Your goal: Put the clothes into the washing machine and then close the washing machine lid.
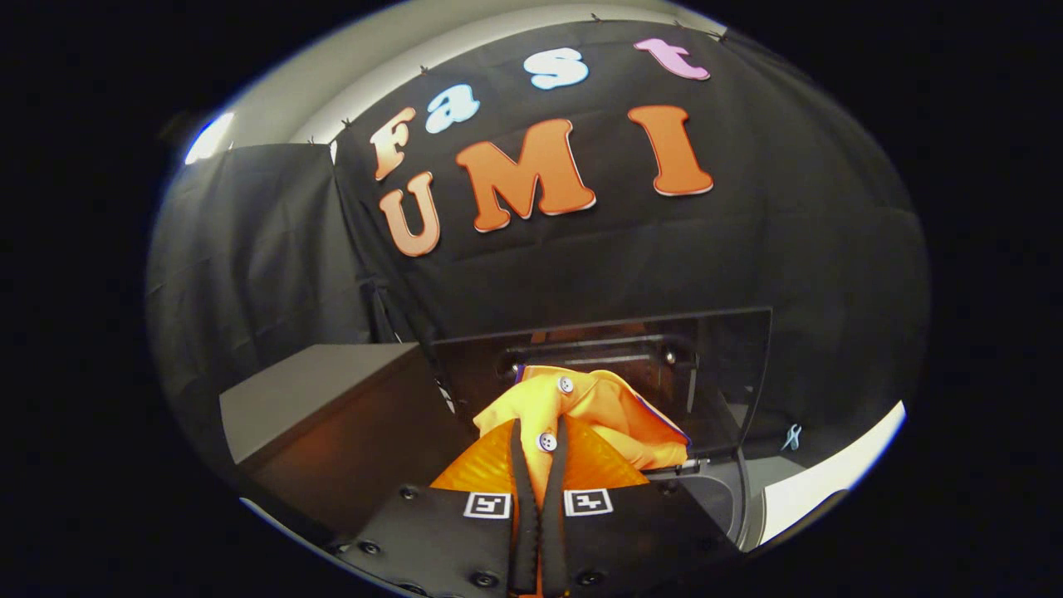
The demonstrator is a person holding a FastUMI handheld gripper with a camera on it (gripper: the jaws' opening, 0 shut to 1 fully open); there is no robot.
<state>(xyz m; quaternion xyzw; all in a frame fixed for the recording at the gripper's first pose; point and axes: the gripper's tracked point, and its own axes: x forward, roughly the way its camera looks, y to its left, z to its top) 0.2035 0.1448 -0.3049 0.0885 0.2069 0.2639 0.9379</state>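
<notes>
You get no readable text or numbers, just two square coded markers (487,504) on the gripper (538,444).

An orange shirt (610,407) of soft woven cloth, matt and smooth, with small glossy plastic buttons, is pinched between the fingers of the gripper (540,453), whose inner edges look ribbed. Just behind the shirt stands the raised washing machine lid (722,365), dark, glossy and see-through like smoked plastic or glass. Beside the shirt, a box (315,399) has a flat, matt surface.
</notes>
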